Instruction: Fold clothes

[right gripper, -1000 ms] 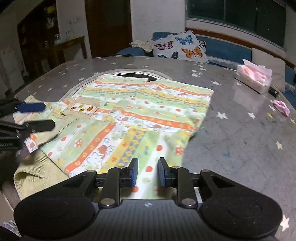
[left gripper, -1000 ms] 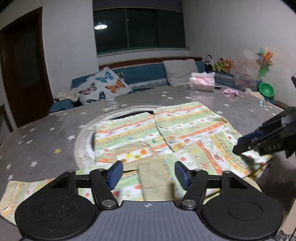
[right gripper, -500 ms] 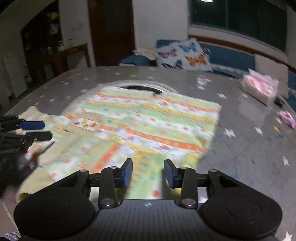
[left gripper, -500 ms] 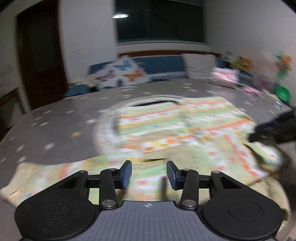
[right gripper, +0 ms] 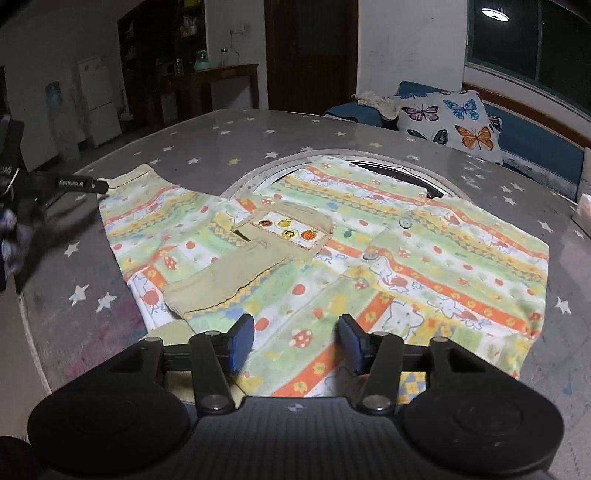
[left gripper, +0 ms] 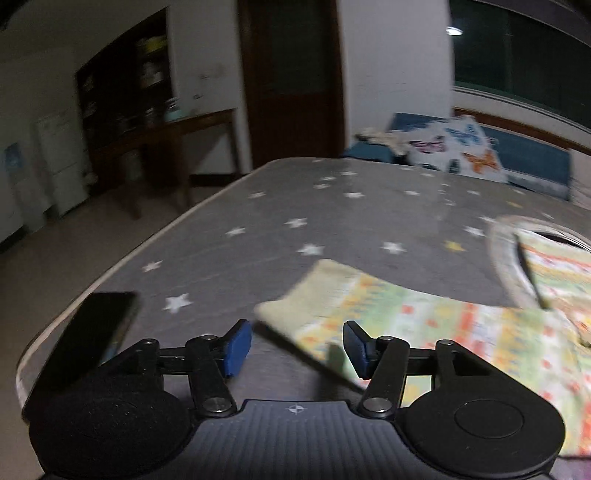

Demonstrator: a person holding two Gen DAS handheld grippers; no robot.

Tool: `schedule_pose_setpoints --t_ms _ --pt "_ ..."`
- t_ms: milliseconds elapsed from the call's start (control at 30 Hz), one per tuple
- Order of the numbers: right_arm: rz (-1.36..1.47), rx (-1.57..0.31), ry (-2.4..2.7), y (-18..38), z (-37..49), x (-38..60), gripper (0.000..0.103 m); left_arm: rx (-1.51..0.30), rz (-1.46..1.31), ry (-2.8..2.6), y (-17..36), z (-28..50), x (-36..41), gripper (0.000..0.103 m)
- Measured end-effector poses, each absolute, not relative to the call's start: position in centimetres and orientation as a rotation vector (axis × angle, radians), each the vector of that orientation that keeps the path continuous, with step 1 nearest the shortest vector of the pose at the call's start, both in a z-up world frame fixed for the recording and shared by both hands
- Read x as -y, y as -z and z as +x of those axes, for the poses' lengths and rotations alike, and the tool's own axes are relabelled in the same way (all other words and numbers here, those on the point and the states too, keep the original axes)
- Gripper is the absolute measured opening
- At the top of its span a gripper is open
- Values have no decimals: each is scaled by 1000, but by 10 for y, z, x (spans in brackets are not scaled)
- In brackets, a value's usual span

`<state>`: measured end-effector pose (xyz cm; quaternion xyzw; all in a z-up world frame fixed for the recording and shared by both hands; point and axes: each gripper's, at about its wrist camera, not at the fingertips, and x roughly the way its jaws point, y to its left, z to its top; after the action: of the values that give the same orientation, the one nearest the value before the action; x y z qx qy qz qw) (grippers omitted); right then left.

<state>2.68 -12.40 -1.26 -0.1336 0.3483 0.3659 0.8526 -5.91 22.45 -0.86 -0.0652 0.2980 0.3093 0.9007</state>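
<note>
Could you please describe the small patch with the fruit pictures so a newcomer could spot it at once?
On the grey star-dotted table lies a striped pastel shirt. Left of its buttons, on the plain beige folded part, sits the fruit patch: a white strip with four round orange and yellow fruit pictures, unlike the stripes around it.

A dim room with white walls (right gripper: 406, 48) and a dark wooden door (right gripper: 310, 51). A butterfly-print cushion (right gripper: 448, 122) rests on a blue sofa (right gripper: 535, 140) beneath a dark window (right gripper: 532, 48) reflecting a ceiling lamp (right gripper: 494, 13). At left stands a wooden sideboard (right gripper: 218, 81) and what appears to be a white refrigerator (right gripper: 98, 99).
</note>
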Motion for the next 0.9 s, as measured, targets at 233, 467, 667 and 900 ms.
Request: schedule_pose_setpoints --t_ms 233,467,667,900 --pt "-280 -729 -767 10 24 125 52 -644 -203 -645 17 -52 -246 57" --pt "-259 -714 -750 4 22 133 52 -610 -259 -574 7 -51 -240 7" --pt "-203 -693 -703 -3 20 155 52 -506 -269 -376 -33 -49 -199 5" --pt "-136 -677 -622 -6 20 190 53 -424 -236 -24 -79 -31 -110 4"
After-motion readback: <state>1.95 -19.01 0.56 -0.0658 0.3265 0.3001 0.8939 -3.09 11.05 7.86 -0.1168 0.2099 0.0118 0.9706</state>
